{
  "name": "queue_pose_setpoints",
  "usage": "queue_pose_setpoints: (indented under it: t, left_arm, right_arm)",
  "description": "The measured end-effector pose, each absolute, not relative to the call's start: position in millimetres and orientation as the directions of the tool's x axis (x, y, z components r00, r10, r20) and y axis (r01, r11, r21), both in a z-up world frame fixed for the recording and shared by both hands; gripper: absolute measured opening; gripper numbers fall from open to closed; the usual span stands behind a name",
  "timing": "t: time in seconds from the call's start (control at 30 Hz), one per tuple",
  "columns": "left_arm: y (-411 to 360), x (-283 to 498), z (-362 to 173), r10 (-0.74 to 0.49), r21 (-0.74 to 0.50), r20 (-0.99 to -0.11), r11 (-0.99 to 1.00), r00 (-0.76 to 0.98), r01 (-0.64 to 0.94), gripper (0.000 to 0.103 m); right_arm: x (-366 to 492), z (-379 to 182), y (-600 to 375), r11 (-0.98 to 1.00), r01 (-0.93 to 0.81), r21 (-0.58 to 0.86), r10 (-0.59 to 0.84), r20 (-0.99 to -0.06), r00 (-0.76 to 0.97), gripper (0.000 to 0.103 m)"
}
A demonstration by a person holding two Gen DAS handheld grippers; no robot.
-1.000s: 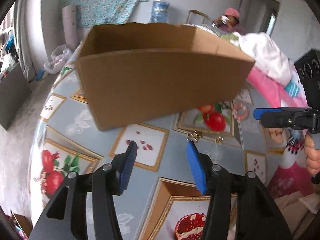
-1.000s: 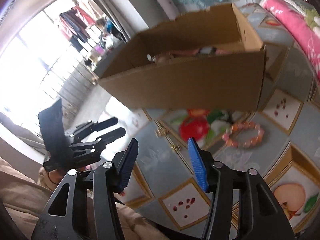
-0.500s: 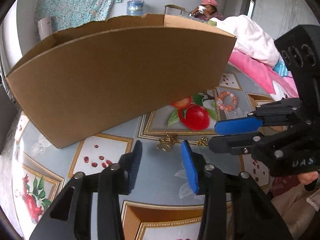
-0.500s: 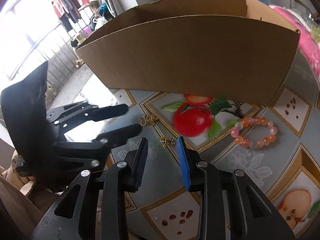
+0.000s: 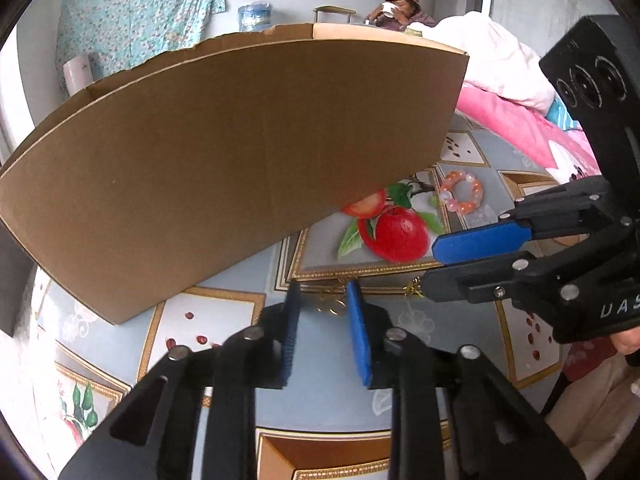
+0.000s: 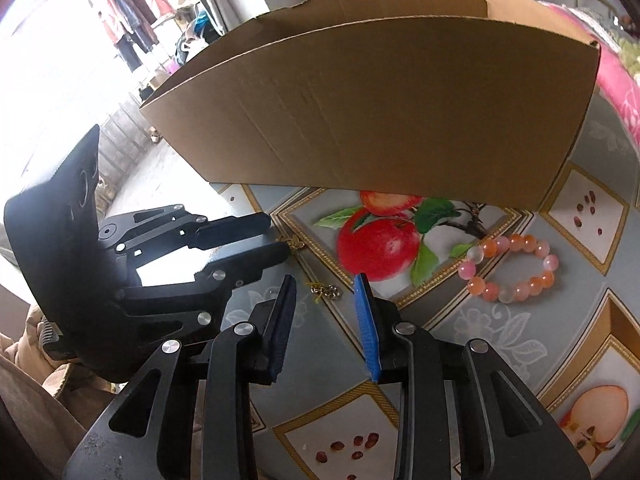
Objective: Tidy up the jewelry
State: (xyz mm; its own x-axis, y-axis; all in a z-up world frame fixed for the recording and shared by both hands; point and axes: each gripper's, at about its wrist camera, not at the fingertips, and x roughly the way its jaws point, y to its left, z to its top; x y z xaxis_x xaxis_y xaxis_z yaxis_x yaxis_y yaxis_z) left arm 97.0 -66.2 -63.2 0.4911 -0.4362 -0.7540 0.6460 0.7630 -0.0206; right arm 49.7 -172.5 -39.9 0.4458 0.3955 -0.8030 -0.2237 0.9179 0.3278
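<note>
Two small gold earrings lie on the fruit-print tablecloth in front of a brown cardboard box (image 5: 224, 168). My left gripper (image 5: 322, 300) is open, low over the table, with one gold earring (image 5: 332, 305) between its fingertips. My right gripper (image 6: 325, 289) is open, with the other gold earring (image 6: 325, 290) between its fingertips; that gripper shows in the left wrist view (image 5: 430, 270) beside its earring (image 5: 412, 289). My left gripper shows in the right wrist view (image 6: 276, 236) by its earring (image 6: 294, 242). A pink and orange bead bracelet (image 6: 510, 266) lies to the right.
The box (image 6: 392, 120) stands just behind both grippers, its inside hidden. A pink blanket (image 5: 520, 128) lies at the table's right edge. A person in a red hat (image 5: 402, 2) sits behind. The table edge falls off at left toward a bright balcony.
Both grippers have moved forward and down toward the earrings and drawn close together. Their jaws have narrowed, each now straddling an earring.
</note>
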Motion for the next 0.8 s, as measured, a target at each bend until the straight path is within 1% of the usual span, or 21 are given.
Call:
queue_pose_setpoints:
  t: [0.1, 0.2, 0.3, 0.57, 0.8]
  left_arm:
    - [-63, 99, -63, -0.443, -0.034, -0.753, 0.765, 0.487, 0.643, 0.008]
    - [-61, 99, -63, -0.449, -0.048, -0.751, 0.768, 0.483, 0.639, 0.003]
    - [-57, 98, -64, -0.455, -0.062, -0.749, 0.771, 0.481, 0.634, 0.001]
    - [-43, 92, -62, -0.431, -0.071, -0.765, 0.795, 0.479, 0.602, 0.0]
    - [-38, 105, -56, -0.495, -0.178, -0.739, 0.798, 0.457, 0.576, 0.0]
  right_arm:
    - [49, -37, -178, 0.916, -0.219, 0.335, 0.4, -0.799, 0.449, 0.029]
    - [48, -35, -181, 0.916, -0.216, 0.338, 0.401, -0.797, 0.453, 0.029]
    - [47, -35, -184, 0.916, -0.214, 0.339, 0.4, -0.795, 0.455, 0.029]
    - [48, -36, -176, 0.915, -0.218, 0.341, 0.404, -0.794, 0.454, 0.03]
    - [51, -35, -169, 0.914, -0.233, 0.333, 0.405, -0.792, 0.457, 0.03]
